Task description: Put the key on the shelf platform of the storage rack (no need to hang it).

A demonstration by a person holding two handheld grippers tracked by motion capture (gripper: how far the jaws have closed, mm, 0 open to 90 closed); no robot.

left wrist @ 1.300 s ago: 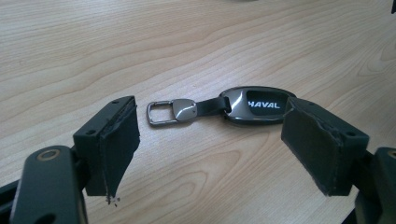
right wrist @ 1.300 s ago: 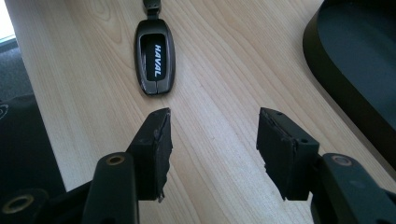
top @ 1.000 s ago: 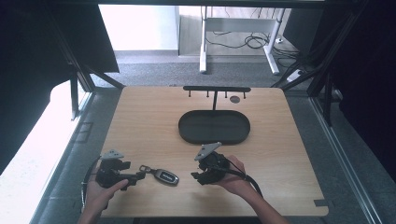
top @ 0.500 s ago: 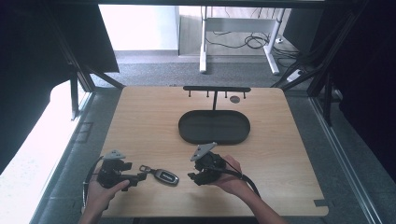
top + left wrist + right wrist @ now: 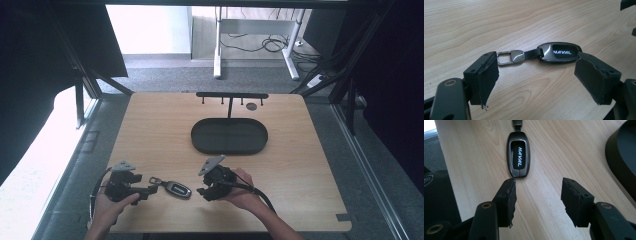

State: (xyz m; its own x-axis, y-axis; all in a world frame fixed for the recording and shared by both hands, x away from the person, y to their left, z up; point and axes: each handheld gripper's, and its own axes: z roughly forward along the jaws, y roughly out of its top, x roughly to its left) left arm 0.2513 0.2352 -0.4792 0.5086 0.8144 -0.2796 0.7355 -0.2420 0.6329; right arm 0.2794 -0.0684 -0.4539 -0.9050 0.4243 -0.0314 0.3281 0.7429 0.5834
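A black and chrome key fob marked HAVAL lies flat on the wooden table near its front edge, with a metal loop on a short strap at its left end. My left gripper sits just left of it. Its jaws stand wide open, with the fob lying just beyond the tips. My right gripper is close on the fob's right, pointing at it. Its jaws are open with bare wood between them, and the fob lies just past the left tip.
A black oval tray sits mid-table behind the grippers, its rim near the right gripper. A black rack with small hooks stands behind the tray, with a small dark disc beside it. Bare wood stretches to the right.
My right gripper has shifted a little to the left, closer to the key fob. The left gripper and the fob have stayed where they were.
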